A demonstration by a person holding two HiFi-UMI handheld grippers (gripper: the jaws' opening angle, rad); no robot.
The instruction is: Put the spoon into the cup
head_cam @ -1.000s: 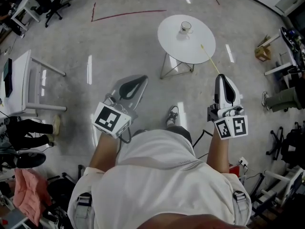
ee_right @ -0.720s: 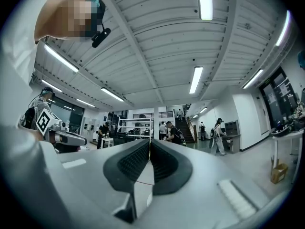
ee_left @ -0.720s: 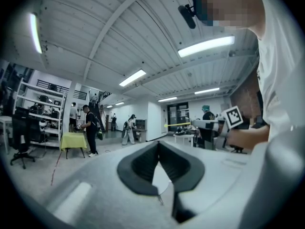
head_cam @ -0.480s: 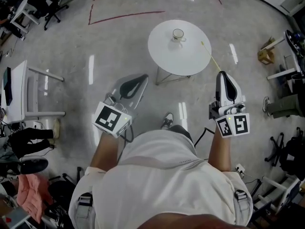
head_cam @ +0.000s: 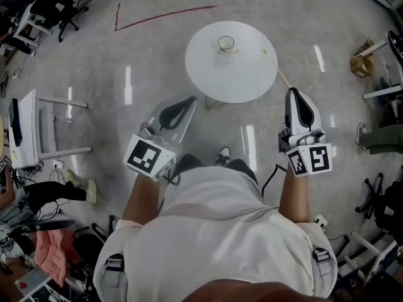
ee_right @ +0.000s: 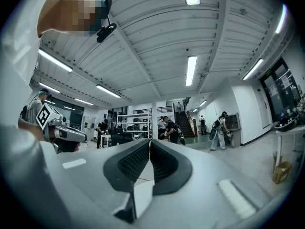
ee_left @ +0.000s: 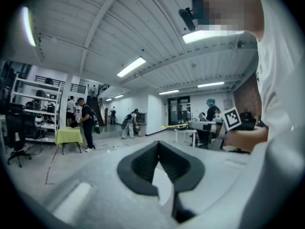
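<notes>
A small white cup (head_cam: 225,44) stands on the far part of a round white table (head_cam: 236,74). My right gripper (head_cam: 291,92) hangs off the table's right front, shut on a thin yellow spoon (head_cam: 277,69) whose far end reaches over the table's right rim. The left gripper view catches the spoon (ee_left: 174,126) as a yellow stick. In the right gripper view the right gripper (ee_right: 150,141) has its jaws pressed together, and the spoon does not show there. My left gripper (head_cam: 190,100) is shut on nothing, short of the table at its left front; its own view shows the left gripper (ee_left: 158,143) with jaws meeting.
The table stands on a shiny grey floor with red tape lines (head_cam: 165,16). A white desk (head_cam: 28,131) sits at the left, a cardboard box (head_cam: 364,66) at the right. Several people (ee_left: 86,123) and shelves (ee_right: 128,123) show far off.
The table and cup have slid left and closer in the head view as the person walks up. Both grippers keep their pose, and the spoon stays in the right one.
</notes>
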